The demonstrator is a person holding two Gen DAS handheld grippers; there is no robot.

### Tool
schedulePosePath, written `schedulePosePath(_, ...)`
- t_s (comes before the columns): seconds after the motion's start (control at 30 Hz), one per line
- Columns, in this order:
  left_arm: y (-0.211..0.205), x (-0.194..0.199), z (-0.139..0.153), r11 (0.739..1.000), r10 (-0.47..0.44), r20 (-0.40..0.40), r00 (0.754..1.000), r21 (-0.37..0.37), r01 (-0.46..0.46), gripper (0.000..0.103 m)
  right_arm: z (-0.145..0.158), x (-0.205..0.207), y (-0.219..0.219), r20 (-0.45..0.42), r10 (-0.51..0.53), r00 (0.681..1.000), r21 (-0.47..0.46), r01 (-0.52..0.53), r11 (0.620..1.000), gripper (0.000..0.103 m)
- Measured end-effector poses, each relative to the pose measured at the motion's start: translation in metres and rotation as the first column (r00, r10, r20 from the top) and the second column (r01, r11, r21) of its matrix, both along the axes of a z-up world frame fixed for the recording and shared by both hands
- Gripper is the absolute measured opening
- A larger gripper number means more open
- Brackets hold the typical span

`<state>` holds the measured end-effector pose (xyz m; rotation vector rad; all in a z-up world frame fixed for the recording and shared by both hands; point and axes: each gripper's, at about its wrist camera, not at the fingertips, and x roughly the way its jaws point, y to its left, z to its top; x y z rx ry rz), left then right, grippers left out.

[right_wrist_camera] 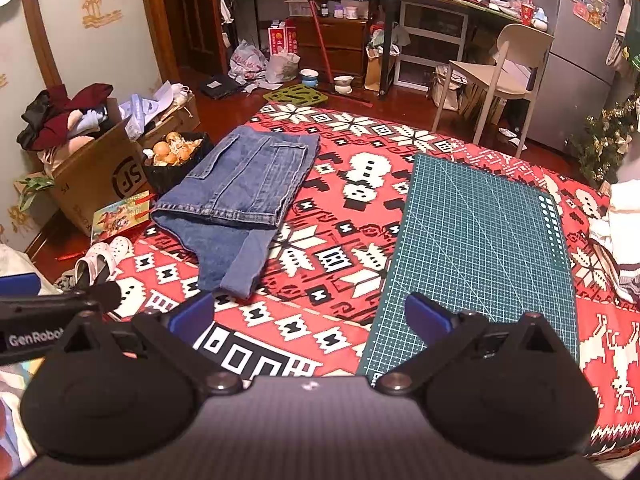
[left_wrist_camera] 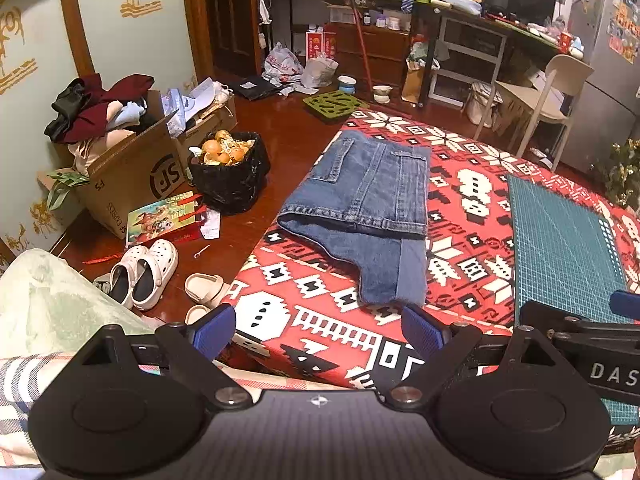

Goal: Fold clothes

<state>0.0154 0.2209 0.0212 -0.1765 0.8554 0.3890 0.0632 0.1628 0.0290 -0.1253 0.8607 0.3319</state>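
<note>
Left wrist view: the left gripper [left_wrist_camera: 316, 330] is hovering with jaws spread and empty, near the folded jeans [left_wrist_camera: 360, 204] lying on the red patterned blanket [left_wrist_camera: 320, 320]; right wrist view: the right gripper [right_wrist_camera: 310, 316] is likewise gaping, holding nothing, the jeans [right_wrist_camera: 240, 196] lying beside the cutting mat [right_wrist_camera: 480, 248], perhaps set aside there.

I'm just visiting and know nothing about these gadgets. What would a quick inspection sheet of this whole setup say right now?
Surface: red patterned blanket, lying flat.
Job's things: jeans folded on the blanket, one leg end sticking out toward the cameras; more clothes piled at the right edge.
Clutter: green cutting mat beside the jeans, not touching them.
Grippers: left gripper and right gripper both empty, jaws wide apart, short of the jeans.
Cables: nothing seen.
Surroundings: cardboard box of clothes, bin with orange peel, shoes on the floor, chair, crowded desks.
</note>
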Motion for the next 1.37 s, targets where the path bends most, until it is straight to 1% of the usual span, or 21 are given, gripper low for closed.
schedulePosePath(0.17,-0.0026,-0.0005,0.0003,1.000,-0.007,-0.006,1.000,0.009,0.007,0.090,-0.0006,-0.0007,0.0021,0.002,0.002,1.000,-0.003,-0.002,1.000,0.102)
schedulePosePath(0.8,-0.0036,0.0008,-0.0014,1.000,-0.006,-0.006,1.000,0.004,0.006,0.090,-0.0022,-0.0004,0.0028,0.000,0.005,1.000,-0.015,-0.005,1.000,0.102)
schedulePosePath(0.93,-0.0021,0.0026,-0.0058,1.000,-0.005,-0.015,1.000,-0.003,0.005,0.090,-0.0028,-0.0002,0.0031,-0.005,0.007,1.000,-0.016,-0.007,1.000,0.102)
schedulePosePath(1.37,-0.0023,0.0025,-0.0058,1.000,-0.002,-0.022,1.000,0.002,0.002,0.090,-0.0048,0.0033,0.0042,-0.011,0.005,1.000,-0.018,-0.005,1.000,0.102)
